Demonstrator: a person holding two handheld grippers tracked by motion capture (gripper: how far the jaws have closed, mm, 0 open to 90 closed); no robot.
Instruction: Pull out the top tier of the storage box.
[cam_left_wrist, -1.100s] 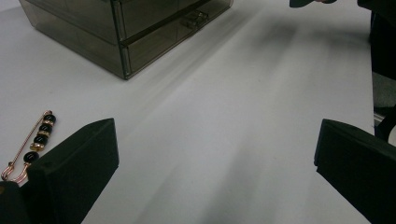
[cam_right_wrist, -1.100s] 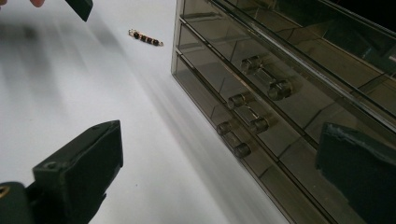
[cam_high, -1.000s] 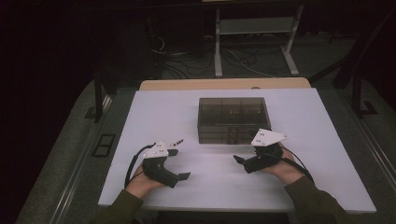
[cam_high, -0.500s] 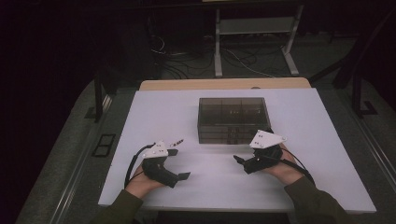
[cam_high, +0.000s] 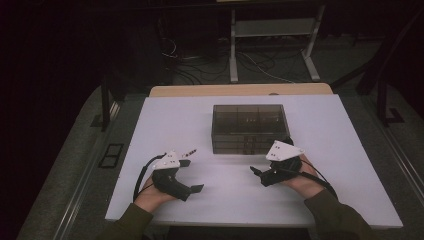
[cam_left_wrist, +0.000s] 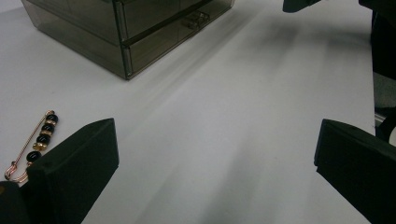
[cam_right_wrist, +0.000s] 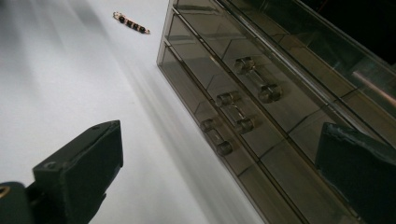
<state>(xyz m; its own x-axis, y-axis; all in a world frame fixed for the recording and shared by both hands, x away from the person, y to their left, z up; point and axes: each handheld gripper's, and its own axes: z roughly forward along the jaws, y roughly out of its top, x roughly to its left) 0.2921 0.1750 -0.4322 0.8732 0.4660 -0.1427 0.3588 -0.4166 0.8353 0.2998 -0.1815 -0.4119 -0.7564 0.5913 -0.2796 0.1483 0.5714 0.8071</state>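
white table (cam_high: 165, 125): bears everything listed here; my forearms come in over its near edge.

smoked clear drawer chest (cam_high: 249, 128): sits toward the table's far middle, drawers shut; three clear bar handles (cam_right_wrist: 232, 110) face me.

my right gripper (cam_high: 260, 176): rests on the table just in front of the chest's right end, jaws spread wide apart, nothing between them.

my left gripper (cam_high: 192, 176): rests near the table's front left, jaws likewise wide apart and empty.

beaded gold pin (cam_left_wrist: 31, 144): black beads on a gold bar, lies flat on the table just beyond my left gripper, apart from the chest's left corner, touched by neither jaw.
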